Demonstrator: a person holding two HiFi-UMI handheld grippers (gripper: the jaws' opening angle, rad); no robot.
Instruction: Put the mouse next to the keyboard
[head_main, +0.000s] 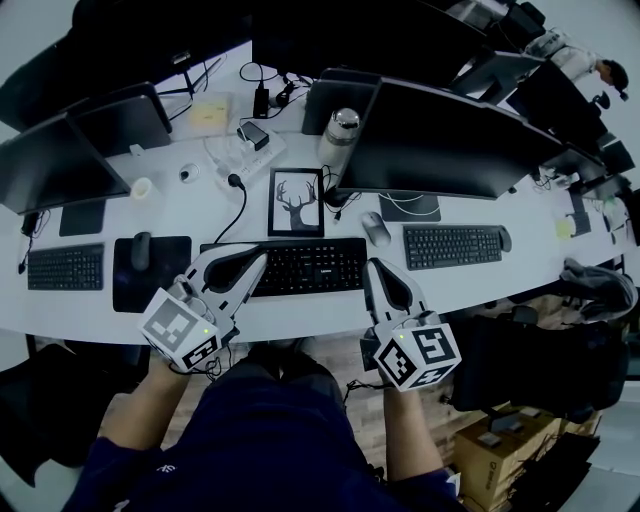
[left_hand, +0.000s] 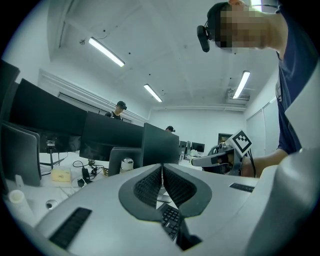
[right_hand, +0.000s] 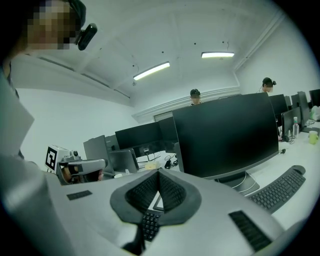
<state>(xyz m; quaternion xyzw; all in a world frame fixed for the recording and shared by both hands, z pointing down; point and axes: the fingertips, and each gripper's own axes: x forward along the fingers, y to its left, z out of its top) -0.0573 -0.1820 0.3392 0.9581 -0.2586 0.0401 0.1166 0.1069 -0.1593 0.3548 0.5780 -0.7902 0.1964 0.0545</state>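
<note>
A grey mouse (head_main: 376, 229) lies on the white desk just past the far right corner of the black middle keyboard (head_main: 300, 267). My right gripper (head_main: 370, 265) hovers at that keyboard's right end, a little nearer to me than the mouse, shut with nothing between its jaws. My left gripper (head_main: 258, 260) is over the keyboard's left end, jaws together and empty. In the left gripper view the pads (left_hand: 150, 182) meet above the keys (left_hand: 171, 220). In the right gripper view the gripper (right_hand: 158, 172) is shut over the same keyboard (right_hand: 149, 225); the mouse is hidden there.
A second keyboard (head_main: 452, 245) lies to the right, a third (head_main: 65, 268) at the left beside a black mat (head_main: 165, 280) carrying a dark mouse (head_main: 141, 250). A framed deer picture (head_main: 296, 202), a metal bottle (head_main: 340, 133), cables and large monitors (head_main: 440, 140) stand behind.
</note>
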